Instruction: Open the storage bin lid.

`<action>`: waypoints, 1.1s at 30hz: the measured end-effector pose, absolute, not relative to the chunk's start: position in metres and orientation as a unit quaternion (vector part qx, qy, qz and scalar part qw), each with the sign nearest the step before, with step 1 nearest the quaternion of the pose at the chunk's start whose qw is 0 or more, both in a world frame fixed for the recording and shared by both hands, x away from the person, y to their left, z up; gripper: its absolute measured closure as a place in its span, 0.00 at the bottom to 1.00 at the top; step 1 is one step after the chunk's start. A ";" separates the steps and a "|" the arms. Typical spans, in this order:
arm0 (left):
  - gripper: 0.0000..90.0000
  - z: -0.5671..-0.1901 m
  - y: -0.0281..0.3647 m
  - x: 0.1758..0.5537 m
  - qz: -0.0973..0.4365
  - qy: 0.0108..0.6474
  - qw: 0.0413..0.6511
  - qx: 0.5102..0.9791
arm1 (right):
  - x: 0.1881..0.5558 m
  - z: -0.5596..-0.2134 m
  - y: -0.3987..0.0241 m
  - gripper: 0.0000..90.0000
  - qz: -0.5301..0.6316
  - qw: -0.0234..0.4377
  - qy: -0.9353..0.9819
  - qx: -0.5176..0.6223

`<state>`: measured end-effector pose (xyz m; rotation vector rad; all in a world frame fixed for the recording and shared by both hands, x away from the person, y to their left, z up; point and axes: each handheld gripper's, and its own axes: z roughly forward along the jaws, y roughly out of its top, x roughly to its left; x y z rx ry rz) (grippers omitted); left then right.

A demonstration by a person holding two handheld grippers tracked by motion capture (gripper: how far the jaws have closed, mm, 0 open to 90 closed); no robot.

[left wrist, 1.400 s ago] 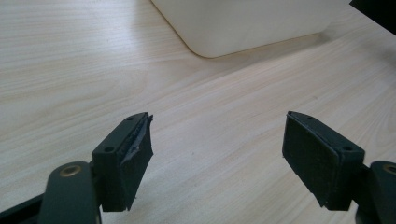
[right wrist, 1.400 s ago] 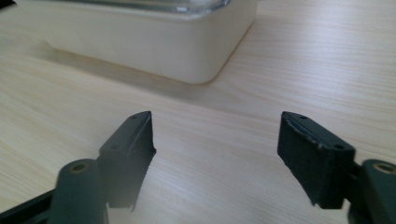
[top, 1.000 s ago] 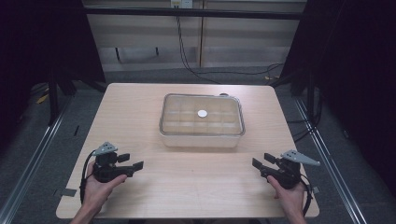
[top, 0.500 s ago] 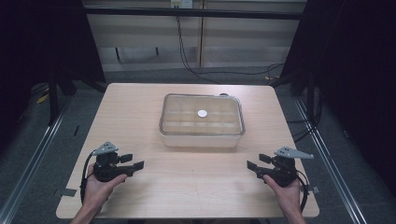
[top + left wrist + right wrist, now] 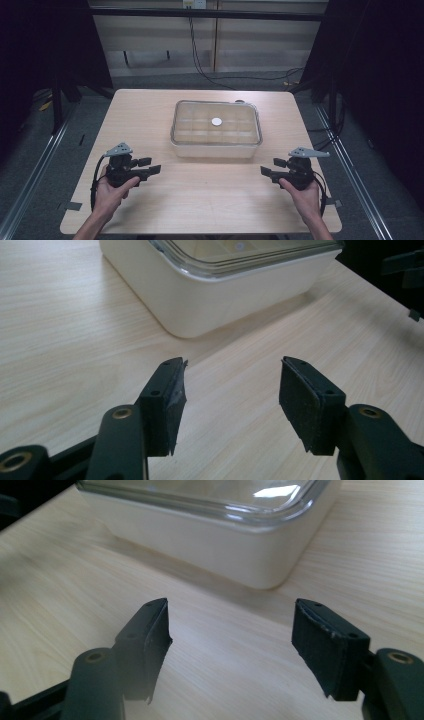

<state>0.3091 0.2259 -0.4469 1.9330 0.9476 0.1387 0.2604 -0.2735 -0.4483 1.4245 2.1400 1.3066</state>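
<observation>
Right gripper [image 5: 274, 167] has slid a bit left and inward along the near edge since a second ago; left gripper [image 5: 149, 166] hasn't budged. Nothing else shifted.

State now: both sets of jaws stand wide open with bare tabletop between the pads, nothing held. Left gripper view [image 5: 231, 405] and right gripper view [image 5: 230, 645] both confirm it.

Target looks like the rectangular cream-coloured plastic box with clear lid [image 5: 216, 130], sitting mid-table on the pale wooden table [image 5: 200, 200], slightly toward the far side. Lid is on. A small white round disc [image 5: 216, 121] shows at the lid's centre; can't tell whether it's a knob, a sticker, or something inside. Faint compartment grid visible through the lid.

Key geometry: box's long axis runs left–right. It lies forward of both grippers and between them: forward-right of the left one, forward-left of the right one. Each gripper's camera looks at its own near corner of the box [image 5: 190, 295] [image 5: 260, 555], apart from it, not touching.

The two hands are roughly equidistant from the box, neither clearly nearer, jaws angled inward toward each other. My read: symmetric two-handed approach to the short ends or near corners. Jaw opening looks adequate for the lid rim, not for the box body.
</observation>
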 end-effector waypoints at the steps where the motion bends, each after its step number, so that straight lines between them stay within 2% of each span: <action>1: 0.49 -0.447 0.225 0.310 0.057 0.384 0.477 0.789 | 0.263 -0.447 -0.273 0.34 0.454 0.122 0.732 0.493; 7: 0.46 -0.452 0.218 0.314 0.089 0.370 0.460 0.802 | 0.274 -0.440 -0.272 0.32 0.450 0.138 0.730 0.496; 19: 0.46 -0.436 0.223 0.338 0.082 0.395 0.487 0.775 | 0.299 -0.424 -0.276 0.26 0.455 0.130 0.723 0.504; 29: 0.44 -0.423 0.207 0.362 0.082 0.381 0.477 0.788 | 0.327 -0.414 -0.275 0.22 0.440 0.121 0.731 0.508; 33: 0.38 -0.423 0.204 0.372 0.072 0.377 0.472 0.794 | 0.337 -0.413 -0.275 0.20 0.435 0.111 0.732 0.512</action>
